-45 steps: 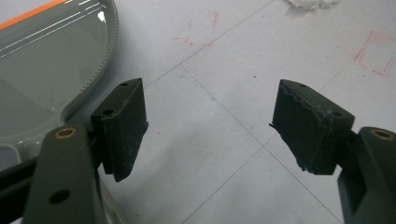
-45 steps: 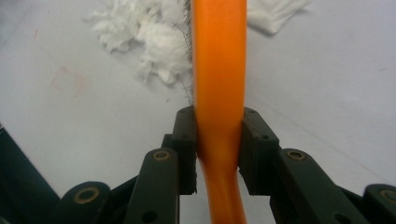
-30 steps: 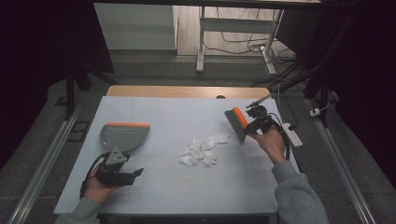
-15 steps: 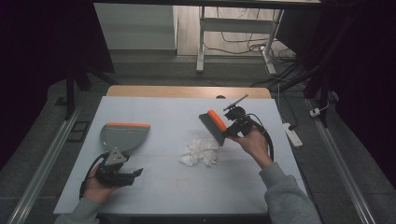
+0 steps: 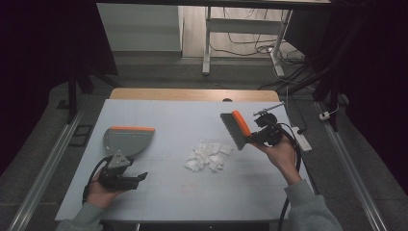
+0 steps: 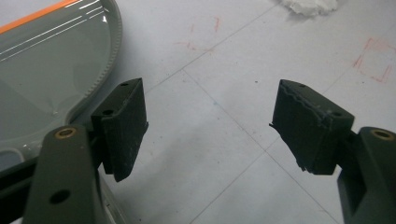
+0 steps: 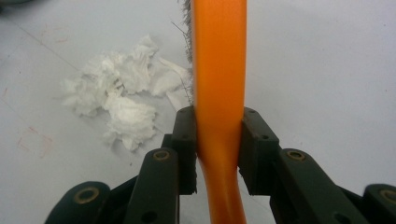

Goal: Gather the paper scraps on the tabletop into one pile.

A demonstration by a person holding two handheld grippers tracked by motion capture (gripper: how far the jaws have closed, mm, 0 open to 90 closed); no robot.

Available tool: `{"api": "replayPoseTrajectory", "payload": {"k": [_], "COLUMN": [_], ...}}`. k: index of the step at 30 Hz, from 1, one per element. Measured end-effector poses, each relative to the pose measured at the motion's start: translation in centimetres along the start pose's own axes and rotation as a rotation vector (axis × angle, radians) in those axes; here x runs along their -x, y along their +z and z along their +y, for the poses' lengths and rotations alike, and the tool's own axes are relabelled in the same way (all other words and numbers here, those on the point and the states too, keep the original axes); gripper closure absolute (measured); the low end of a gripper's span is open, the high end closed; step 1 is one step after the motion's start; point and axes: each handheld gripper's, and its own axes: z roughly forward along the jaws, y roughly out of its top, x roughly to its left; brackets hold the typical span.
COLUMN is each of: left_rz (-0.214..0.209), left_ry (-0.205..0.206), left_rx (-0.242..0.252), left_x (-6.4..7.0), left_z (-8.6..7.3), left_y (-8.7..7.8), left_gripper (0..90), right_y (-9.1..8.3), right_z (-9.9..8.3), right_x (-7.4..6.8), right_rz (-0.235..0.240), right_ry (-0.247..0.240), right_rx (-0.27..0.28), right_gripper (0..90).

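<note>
The heap of torn white paper scraps (image 5: 206,156) lies loose on the pale grey table (image 5: 202,192), so by my reading nothing has been swept yet and the whole job of getting it into the grey plastic dustpan with the orange lip (image 5: 127,138) is left. From my right gripper (image 5: 257,136) the heap sits just ahead and to the bristle side of the orange-backed hand brush with grey bristles (image 5: 235,129), which hangs above the table near the scraps. That gripper's jaws are pinched tight on the brush's orange handle (image 7: 219,93). My left gripper (image 5: 126,180) rests low on the table with its jaws spread wide and nothing between them; the dustpan lies just beyond it, touching or nearly touching one jaw, and the heap is well ahead.
</note>
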Motion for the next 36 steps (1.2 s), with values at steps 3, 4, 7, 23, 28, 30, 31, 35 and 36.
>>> {"api": "replayPoseTrajectory", "payload": {"k": [3, 4, 7, 23, 28, 30, 31, 35, 36], "left_rz": [0.006, 0.009, 0.015, 0.025, 0.028, 0.028, 0.028, 0.029, 0.029], "left_ry": [-0.002, -0.003, -0.009, -0.013, -0.013, -0.013, -0.013, -0.012, -0.012], "left_rx": [0.004, 0.005, 0.011, 0.032, 0.035, 0.036, 0.037, 0.036, 0.037], "left_x": [-0.1, -0.1, -0.1, -0.2, -0.2, -0.3, -0.3, -0.3, -0.3], "left_z": [0.2, 0.2, 0.2, 0.0, 0.0, 0.1, 0.1, 0.1, 0.1], "left_y": [0.0, 0.0, -0.1, -0.4, -0.3, -0.3, -0.2, -0.2, -0.2], "left_gripper": [26.8, 26.8, 26.7, 26.7, 26.7, 26.7, 26.7, 26.7, 26.7], "right_y": [0.0, 0.0, 0.1, -2.3, -2.5, -2.5, -2.5, -2.5, -2.5], "right_z": [-1.1, -1.5, -2.5, -9.2, -11.0, -11.4, -11.5, -11.9, -12.0], "right_x": [0.2, 0.3, 0.4, 0.6, 1.1, 1.3, 1.3, 1.6, 1.6], "right_rz": [-0.001, -0.001, -0.007, -0.065, -0.071, -0.070, -0.073, -0.071, -0.066], "right_ry": [-0.010, -0.015, -0.023, -0.039, -0.038, -0.037, -0.040, -0.035, -0.032], "right_rx": [0.013, 0.016, 0.025, 0.148, 0.172, 0.170, 0.173, 0.177, 0.177], "right_gripper": [70.4, 70.4, 70.4, 70.4, 70.4, 70.4, 70.4, 70.4, 70.4]}}
